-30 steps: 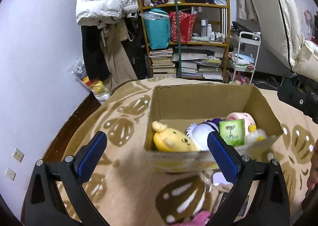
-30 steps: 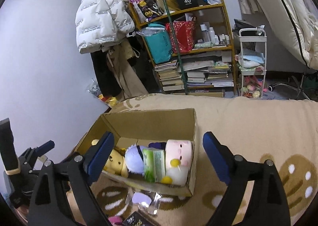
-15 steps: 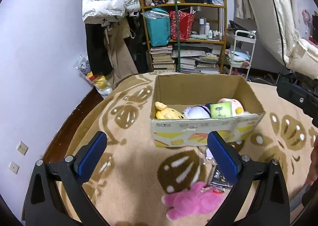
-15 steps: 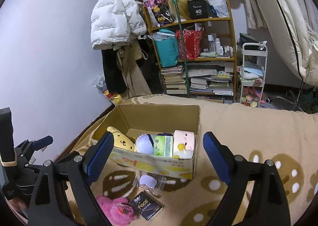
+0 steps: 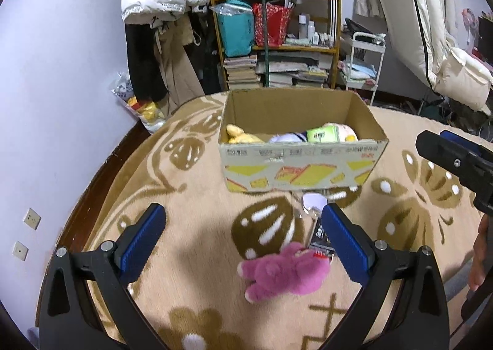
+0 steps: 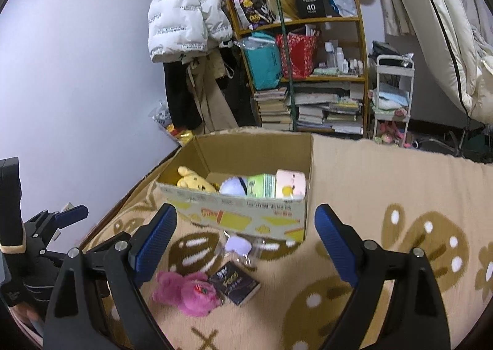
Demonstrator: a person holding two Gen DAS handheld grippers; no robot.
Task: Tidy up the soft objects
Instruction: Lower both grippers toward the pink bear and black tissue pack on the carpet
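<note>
A cardboard box (image 5: 302, 165) (image 6: 246, 214) stands on the beige rug and holds a yellow plush (image 5: 242, 138) (image 6: 194, 182), a white-and-purple plush (image 6: 234, 186), a green pack (image 5: 320, 134) (image 6: 262, 185) and a pink plush (image 6: 291, 183). A magenta plush bear (image 5: 283, 271) (image 6: 185, 288) lies on the rug in front of the box, with a dark packet (image 6: 234, 285) and a clear bag (image 6: 238, 246) beside it. My left gripper (image 5: 243, 242) is open and empty, just above the bear. My right gripper (image 6: 245, 242) is open and empty, back from the box.
The rug (image 5: 191, 183) ends at dark floor and a lilac wall on the left. Behind the box stand a shelf (image 5: 277, 42) of books and bags, hanging coats (image 6: 188, 20) and a white trolley (image 6: 391, 97). The right gripper (image 5: 456, 162) shows at the left wrist view's right edge.
Both grippers have pulled back and up from the box. The magenta bear, dark packet and clear bag have come fully into view in front of it. Both stay open.
</note>
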